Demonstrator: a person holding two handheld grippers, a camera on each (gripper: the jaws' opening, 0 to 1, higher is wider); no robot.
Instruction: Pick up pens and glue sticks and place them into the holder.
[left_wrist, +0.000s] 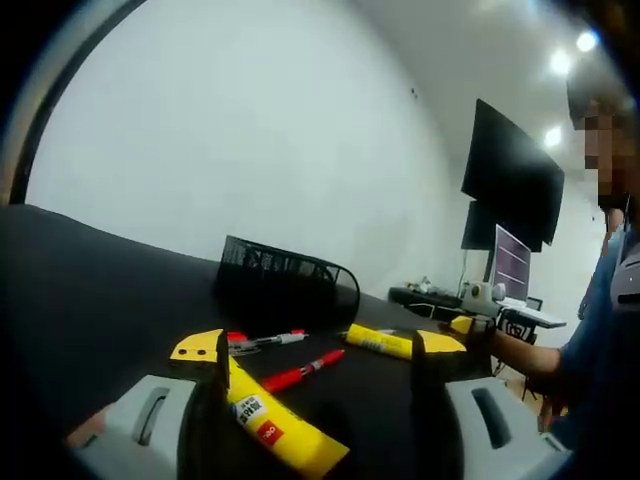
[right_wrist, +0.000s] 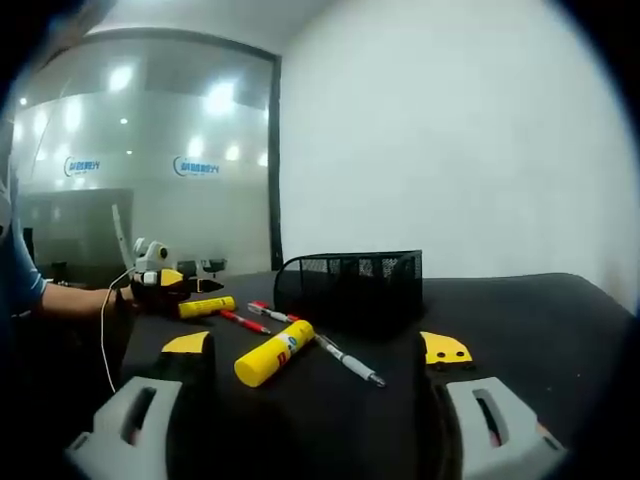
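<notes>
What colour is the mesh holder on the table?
Black wire-mesh holder; clearest in the right gripper view.

Black table, mesh holder, two glue sticks, pens

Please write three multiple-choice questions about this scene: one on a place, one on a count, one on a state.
1. Where do the glue sticks lie?
A. in the holder
B. on the black table
C. on the floor

2. How many yellow glue sticks are there?
A. one
B. two
C. four

3. How are the right gripper's jaws?
A. open
B. shut on a pen
C. shut on a glue stick

Answers: 1 B, both lie on the table before the holder. 2 B, a near glue stick and a far glue stick. 3 A, the right gripper holds nothing between its spread jaws.
</notes>
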